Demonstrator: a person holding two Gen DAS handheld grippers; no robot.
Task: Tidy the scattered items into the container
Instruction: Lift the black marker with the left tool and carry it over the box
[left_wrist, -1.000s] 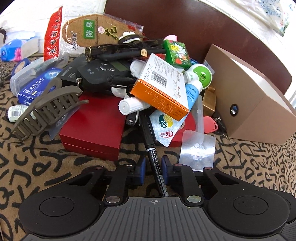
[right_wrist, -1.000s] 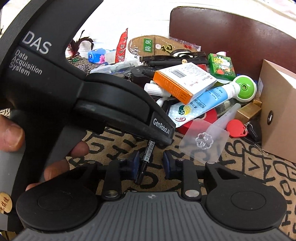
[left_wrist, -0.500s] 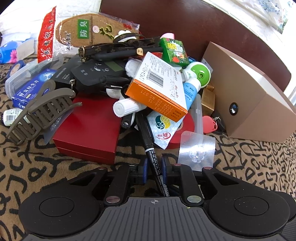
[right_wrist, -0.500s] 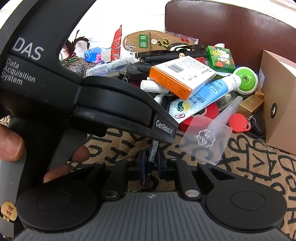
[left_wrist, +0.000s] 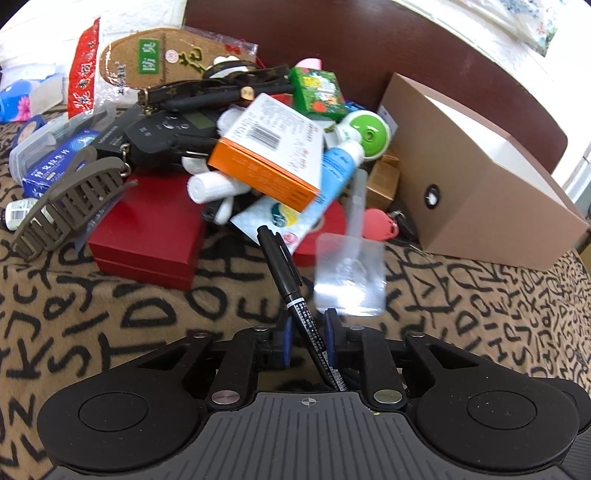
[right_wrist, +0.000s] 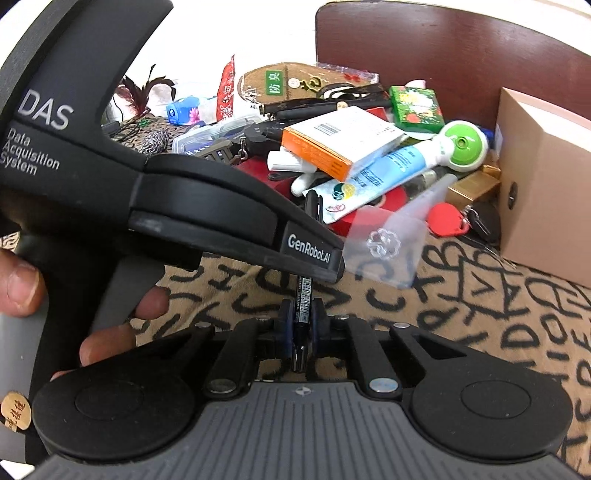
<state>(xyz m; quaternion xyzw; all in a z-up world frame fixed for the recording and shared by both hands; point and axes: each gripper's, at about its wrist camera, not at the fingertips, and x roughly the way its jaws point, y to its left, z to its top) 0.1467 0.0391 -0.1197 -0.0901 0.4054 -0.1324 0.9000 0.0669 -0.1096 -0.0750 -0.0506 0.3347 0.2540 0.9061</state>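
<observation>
A black marker pen (left_wrist: 291, 291) is clamped between the blue pads of both grippers at once. The left gripper (left_wrist: 308, 332) is clenched on the printed part of the barrel, with the capped end sticking forward and up toward the pile. The right gripper (right_wrist: 301, 325) is clenched on the same pen (right_wrist: 303, 321) nearer its rear end, just below the nose of the left tool, which crosses the right wrist view. The pen is thus held above the letter-patterned cloth (left_wrist: 110, 314), just in front of the heap of scattered items: a red box (left_wrist: 147, 236), an orange-and-white carton (left_wrist: 269, 155), a blue tube (left_wrist: 338, 173) and a brown hair claw (left_wrist: 70, 199). A tan cardboard box (left_wrist: 472, 177), judged to be the container, stands at the right of the heap, near but not touching the pen.

The pen is judged to be light, rigid and smooth, so it is likely to pivot or slide if pinched near one end alone. A hold at mid-barrel, across its width, is judged safest; the cap end is better avoided, since it could pull off.
</observation>
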